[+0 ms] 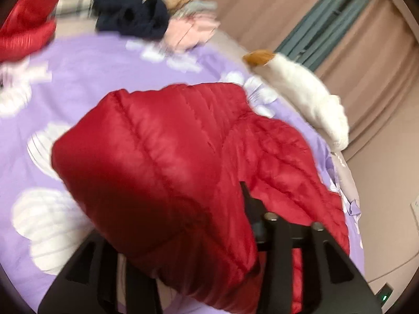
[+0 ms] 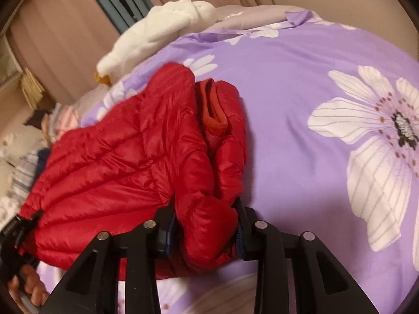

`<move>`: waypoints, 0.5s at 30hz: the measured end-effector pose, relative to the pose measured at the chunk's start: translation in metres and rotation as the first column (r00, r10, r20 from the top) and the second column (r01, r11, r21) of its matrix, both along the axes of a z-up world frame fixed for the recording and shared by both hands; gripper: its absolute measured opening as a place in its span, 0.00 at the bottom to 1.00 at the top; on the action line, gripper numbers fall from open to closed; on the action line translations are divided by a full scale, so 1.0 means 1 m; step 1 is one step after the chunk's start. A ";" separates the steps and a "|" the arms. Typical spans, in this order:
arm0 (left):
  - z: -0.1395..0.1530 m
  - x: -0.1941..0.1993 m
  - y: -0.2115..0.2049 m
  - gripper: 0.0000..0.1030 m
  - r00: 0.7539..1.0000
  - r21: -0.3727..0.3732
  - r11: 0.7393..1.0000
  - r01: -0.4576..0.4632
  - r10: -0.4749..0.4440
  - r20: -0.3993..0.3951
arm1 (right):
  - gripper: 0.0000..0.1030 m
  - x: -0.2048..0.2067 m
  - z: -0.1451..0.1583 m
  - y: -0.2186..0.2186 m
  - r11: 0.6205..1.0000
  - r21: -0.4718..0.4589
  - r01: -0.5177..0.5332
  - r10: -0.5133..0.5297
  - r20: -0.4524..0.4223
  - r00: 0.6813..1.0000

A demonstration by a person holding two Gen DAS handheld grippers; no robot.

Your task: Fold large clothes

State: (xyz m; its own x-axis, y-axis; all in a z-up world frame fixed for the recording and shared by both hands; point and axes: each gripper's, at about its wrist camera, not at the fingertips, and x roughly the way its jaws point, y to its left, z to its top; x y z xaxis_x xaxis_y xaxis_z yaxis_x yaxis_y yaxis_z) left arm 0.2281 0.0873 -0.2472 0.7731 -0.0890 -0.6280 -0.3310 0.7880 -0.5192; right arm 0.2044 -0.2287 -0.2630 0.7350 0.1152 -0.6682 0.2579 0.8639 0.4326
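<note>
While both claws work at the red quilted puffer jacket (image 2: 125,162), the right claw (image 2: 205,225) stands partly closed, its two black fingers pinching a puffy fold of the jacket's shiny fabric between them. In the left wrist view the left claw (image 1: 199,225) is about half spread; a thick fold of the jacket (image 1: 162,157) drapes over and between its fingers, hiding the left fingertip, so I cannot tell whether the pads press on it. That view is smeared with motion blur. Both claws tilt downward toward the bed. At the lower left of the right wrist view, a person's hand (image 2: 28,287) grips the black handle of the other tool, at the jacket's far hem.

The jacket lies bunched on a purple bedsheet printed with large white flowers (image 2: 301,83), its stitched channels fanning toward the right claw and an orange-red lining showing in the folded collar. A white plush toy with an orange tip (image 1: 309,96) lies along the bed's edge, just beside the jacket. Farther off sit another red garment (image 1: 28,23), a dark navy garment (image 1: 133,15) and a pale pink cloth (image 1: 191,31), near a plaid pillow.
</note>
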 end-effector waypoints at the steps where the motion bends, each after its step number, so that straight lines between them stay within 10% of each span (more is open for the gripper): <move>1: -0.011 0.006 0.005 0.57 1.000 -0.033 0.999 -0.010 0.009 -0.030 | 0.34 -0.001 0.000 0.000 1.000 -0.003 0.005 -0.005 -0.004 1.000; 5: -0.035 0.015 0.016 0.72 1.000 -0.101 0.995 -0.024 0.022 -0.021 | 0.36 -0.014 0.005 -0.009 0.999 0.005 0.046 -0.047 0.028 0.999; 15: -0.017 0.019 -0.022 0.46 0.997 0.209 0.975 -0.076 0.081 -0.017 | 0.49 -0.017 -0.003 0.010 0.985 -0.089 0.145 -0.143 0.025 0.989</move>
